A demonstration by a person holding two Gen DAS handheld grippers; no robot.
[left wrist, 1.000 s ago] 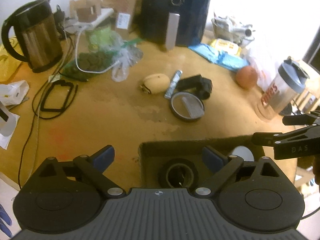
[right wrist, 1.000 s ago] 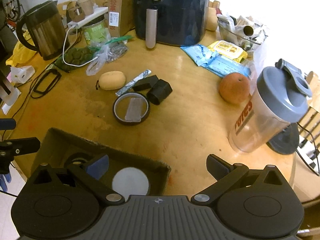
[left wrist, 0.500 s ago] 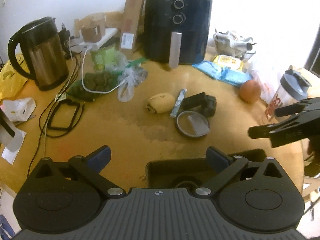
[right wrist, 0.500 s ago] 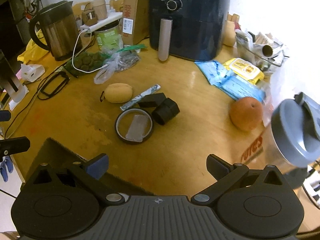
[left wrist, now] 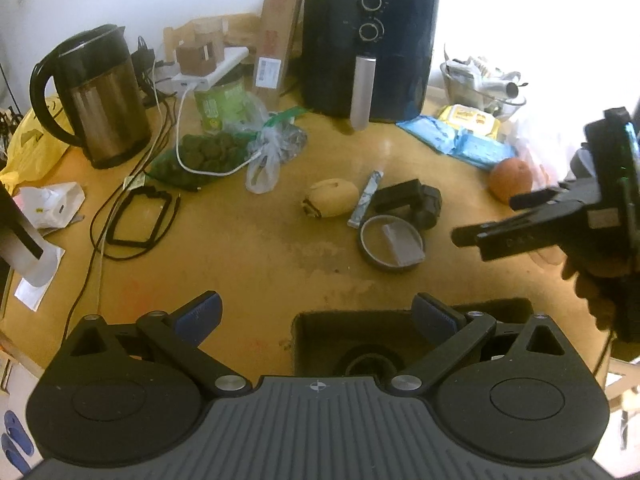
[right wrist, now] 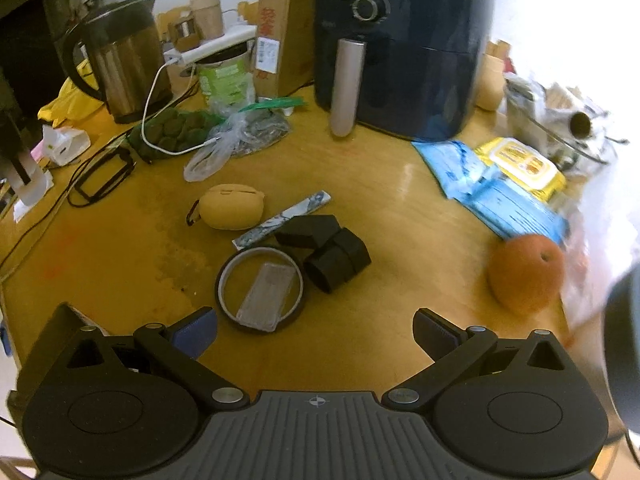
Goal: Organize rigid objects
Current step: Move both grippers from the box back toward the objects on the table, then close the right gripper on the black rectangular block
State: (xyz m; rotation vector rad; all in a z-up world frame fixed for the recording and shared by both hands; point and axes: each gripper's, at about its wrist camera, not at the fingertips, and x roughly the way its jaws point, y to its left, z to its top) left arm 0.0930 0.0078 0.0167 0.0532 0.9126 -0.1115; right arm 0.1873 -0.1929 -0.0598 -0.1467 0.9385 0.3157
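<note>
A dark open box [left wrist: 400, 320] stands at the table's near edge, with a black tape roll [left wrist: 366, 362] inside. Mid-table lie a tan pouch [right wrist: 232, 206], a marbled bar [right wrist: 282, 218], a black ring with a clear case in it [right wrist: 262, 284] and two black blocks [right wrist: 334, 258]. They also show in the left wrist view: the pouch [left wrist: 330, 202] and the ring [left wrist: 392, 244]. My left gripper [left wrist: 318, 316] is open and empty above the box. My right gripper [right wrist: 316, 326] is open and empty just short of the ring; it shows at the right of the left wrist view [left wrist: 500, 220].
A black air fryer [right wrist: 404, 48], a kettle [right wrist: 116, 56], a cardboard box [right wrist: 280, 24], bagged food [right wrist: 180, 128] and cables [left wrist: 136, 216] line the back and left. An orange [right wrist: 524, 274], blue and yellow wipe packs [right wrist: 500, 184] and a blurred shaker bottle [right wrist: 624, 340] are at right.
Both grippers have risen and pulled back from the box. My right gripper has moved forward over the table toward the ring, and the shaker bottle has slid to the view's right edge.
</note>
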